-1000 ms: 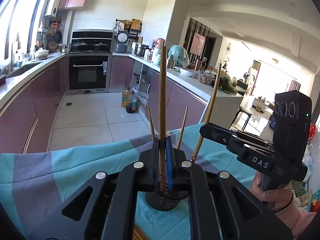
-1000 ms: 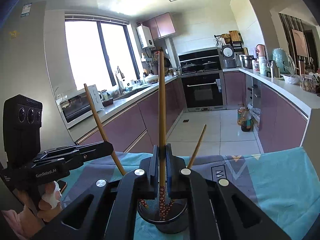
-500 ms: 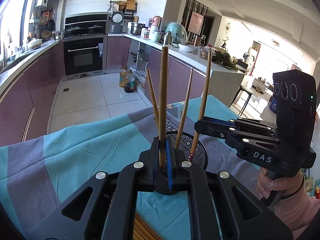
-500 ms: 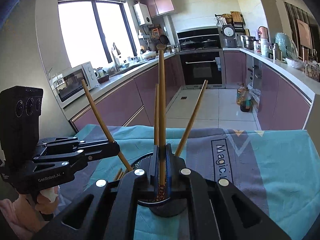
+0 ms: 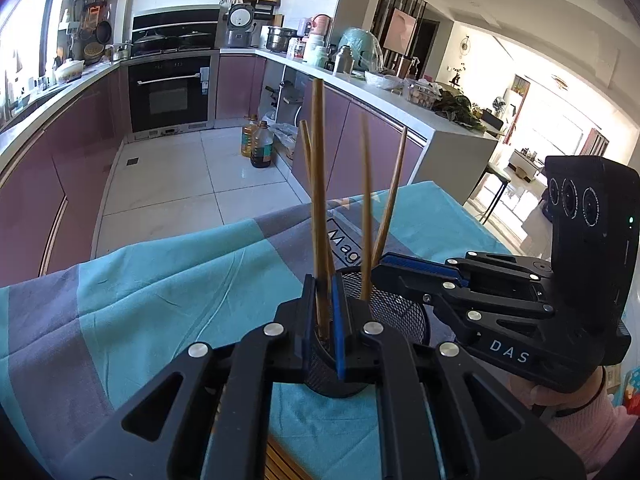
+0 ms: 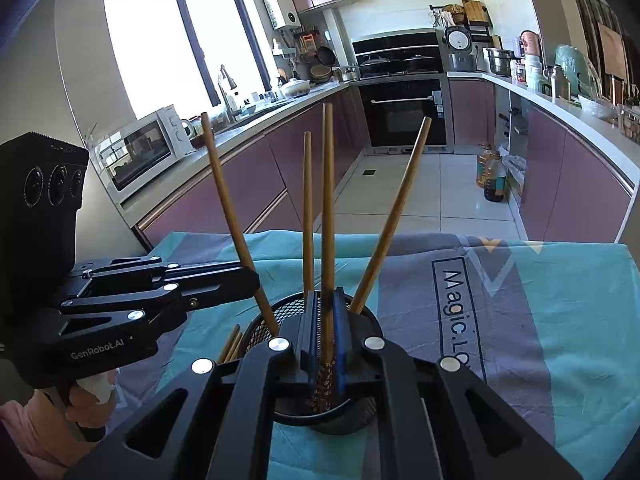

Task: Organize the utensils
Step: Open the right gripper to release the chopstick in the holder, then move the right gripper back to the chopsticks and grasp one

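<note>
Sunlit kitchen cabinets and an oven (image 5: 168, 94) stood behind a tabletop (image 5: 168, 276) draped in a teal-and-grey cloth (image 6: 560, 300). On it sat a black mesh holder (image 6: 360, 320) with several wooden chopsticks standing inside. The left gripper (image 5: 325, 312) had its jaws closed on one upright chopstick (image 5: 318, 184), whose lower end reached into the holder. The right gripper (image 6: 325, 340) likewise had its jaws clamped on another chopstick (image 6: 328, 208), its patterned tip down inside the holder. More chopsticks (image 6: 230, 346) lay on the cloth just beside the holder.
</note>
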The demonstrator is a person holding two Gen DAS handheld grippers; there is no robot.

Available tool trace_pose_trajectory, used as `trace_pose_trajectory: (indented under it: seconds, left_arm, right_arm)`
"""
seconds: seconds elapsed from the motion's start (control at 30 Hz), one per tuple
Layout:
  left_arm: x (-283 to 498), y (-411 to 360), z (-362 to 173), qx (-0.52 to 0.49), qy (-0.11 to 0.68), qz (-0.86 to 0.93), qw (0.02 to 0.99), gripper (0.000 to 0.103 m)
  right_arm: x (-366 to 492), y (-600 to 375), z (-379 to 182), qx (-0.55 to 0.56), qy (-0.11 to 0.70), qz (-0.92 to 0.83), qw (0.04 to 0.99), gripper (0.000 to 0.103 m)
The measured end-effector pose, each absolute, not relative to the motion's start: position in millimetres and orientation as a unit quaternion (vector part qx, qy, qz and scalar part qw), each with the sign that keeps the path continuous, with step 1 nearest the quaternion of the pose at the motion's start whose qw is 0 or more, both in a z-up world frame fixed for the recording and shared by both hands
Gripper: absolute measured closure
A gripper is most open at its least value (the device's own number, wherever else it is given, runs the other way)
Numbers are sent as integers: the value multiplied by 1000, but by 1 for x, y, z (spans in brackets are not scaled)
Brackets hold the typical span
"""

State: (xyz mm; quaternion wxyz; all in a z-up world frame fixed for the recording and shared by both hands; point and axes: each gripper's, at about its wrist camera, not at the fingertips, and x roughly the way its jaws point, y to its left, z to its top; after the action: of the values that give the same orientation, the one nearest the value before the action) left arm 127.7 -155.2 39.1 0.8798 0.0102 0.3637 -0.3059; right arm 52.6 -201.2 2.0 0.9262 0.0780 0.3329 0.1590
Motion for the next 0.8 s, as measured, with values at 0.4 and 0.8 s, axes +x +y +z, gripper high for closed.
trace_pose_trajectory:
  seconds: [0.4, 0.8]
  left_arm:
    - [98, -117, 51, -4, 314, -266, 911, 77]
    - [45, -49, 21, 15, 308, -204, 929, 56]
  right_arm:
    - [31, -201, 12, 83, 301, 174, 934, 75]
    - [-18, -156, 1, 35, 297, 253, 920, 56]
